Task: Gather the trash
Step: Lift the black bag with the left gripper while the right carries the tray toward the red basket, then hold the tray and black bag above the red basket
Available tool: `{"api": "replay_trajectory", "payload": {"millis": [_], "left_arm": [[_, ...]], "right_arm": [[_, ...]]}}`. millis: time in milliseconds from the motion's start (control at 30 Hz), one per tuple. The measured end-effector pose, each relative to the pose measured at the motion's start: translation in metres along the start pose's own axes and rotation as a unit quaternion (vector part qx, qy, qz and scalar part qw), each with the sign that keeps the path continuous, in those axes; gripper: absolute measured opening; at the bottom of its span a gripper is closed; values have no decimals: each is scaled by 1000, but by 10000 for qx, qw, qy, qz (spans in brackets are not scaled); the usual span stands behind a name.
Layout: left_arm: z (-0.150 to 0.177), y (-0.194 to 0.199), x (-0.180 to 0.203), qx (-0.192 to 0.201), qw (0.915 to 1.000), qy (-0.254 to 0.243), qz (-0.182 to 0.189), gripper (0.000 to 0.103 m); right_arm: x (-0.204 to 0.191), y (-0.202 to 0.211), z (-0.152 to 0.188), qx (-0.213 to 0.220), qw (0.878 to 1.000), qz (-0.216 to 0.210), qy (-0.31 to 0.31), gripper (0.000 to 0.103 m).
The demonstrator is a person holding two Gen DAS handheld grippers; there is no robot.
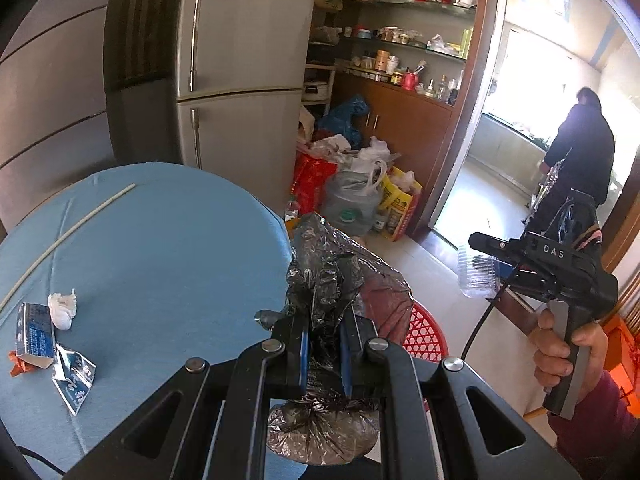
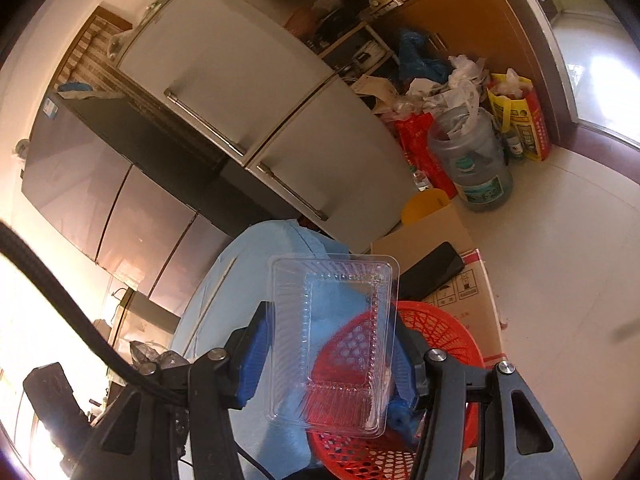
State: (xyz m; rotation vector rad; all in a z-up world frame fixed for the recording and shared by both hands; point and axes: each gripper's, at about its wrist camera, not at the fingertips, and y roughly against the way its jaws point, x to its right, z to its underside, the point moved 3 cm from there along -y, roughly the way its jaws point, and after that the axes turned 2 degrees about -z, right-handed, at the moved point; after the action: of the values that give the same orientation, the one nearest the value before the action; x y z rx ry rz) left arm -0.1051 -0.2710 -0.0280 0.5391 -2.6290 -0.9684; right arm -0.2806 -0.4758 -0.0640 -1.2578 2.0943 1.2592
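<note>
My left gripper (image 1: pixel 325 332) is shut on the bunched mouth of a grey-black plastic trash bag (image 1: pixel 320 276), which hangs just off the right edge of the round blue table (image 1: pixel 168 248). On the table's left lie a crumpled white tissue (image 1: pixel 63 310), a small carton (image 1: pixel 35 336), a torn wrapper (image 1: pixel 74 376) and a thin white stick (image 1: pixel 68 232). My right gripper (image 2: pixel 330 360) is shut on a clear plastic tray (image 2: pixel 332 344), its blue pads (image 2: pixel 254 360) pressing the sides, above a red mesh basket (image 2: pixel 440 332). From the left wrist, that gripper (image 1: pixel 480 264) and the tray (image 1: pixel 478 276) are at the right, off the table.
A silver fridge (image 1: pixel 240 60) stands behind the table. Bags and a large water jug (image 1: pixel 352 204) crowd the floor by the shelves. A cardboard box (image 2: pixel 468 292) with a black phone (image 2: pixel 432 270) on it sits beside the basket. A person (image 1: pixel 580 148) stands beyond the doorway.
</note>
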Motion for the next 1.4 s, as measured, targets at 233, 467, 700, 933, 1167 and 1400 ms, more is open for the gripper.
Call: {"api": "replay_trajectory", "payload": {"millis": [233, 467, 700, 933, 1167, 1400], "left_arm": [[2, 4, -2, 24, 10000, 34, 35, 13], [1, 9, -4, 83, 9998, 56, 154, 13], [0, 23, 0, 220, 9997, -29, 107, 13], [-3, 32, 7, 309, 9994, -123, 125, 13], [-5, 35, 10, 326, 9992, -163, 136, 13], [-6, 32, 9, 269, 9993, -201, 163, 13]], "right_arm": [[-20, 3, 1, 49, 9996, -209, 209, 57], [-39, -4, 4, 20, 9987, -208, 463, 57], [-53, 1, 10, 65, 9973, -289, 678, 57], [-54, 1, 15, -18, 9970, -339, 701, 57], [-57, 4, 16, 14, 9964, -402, 752, 57], [-54, 3, 18, -44, 9966, -405, 721, 57]]}}
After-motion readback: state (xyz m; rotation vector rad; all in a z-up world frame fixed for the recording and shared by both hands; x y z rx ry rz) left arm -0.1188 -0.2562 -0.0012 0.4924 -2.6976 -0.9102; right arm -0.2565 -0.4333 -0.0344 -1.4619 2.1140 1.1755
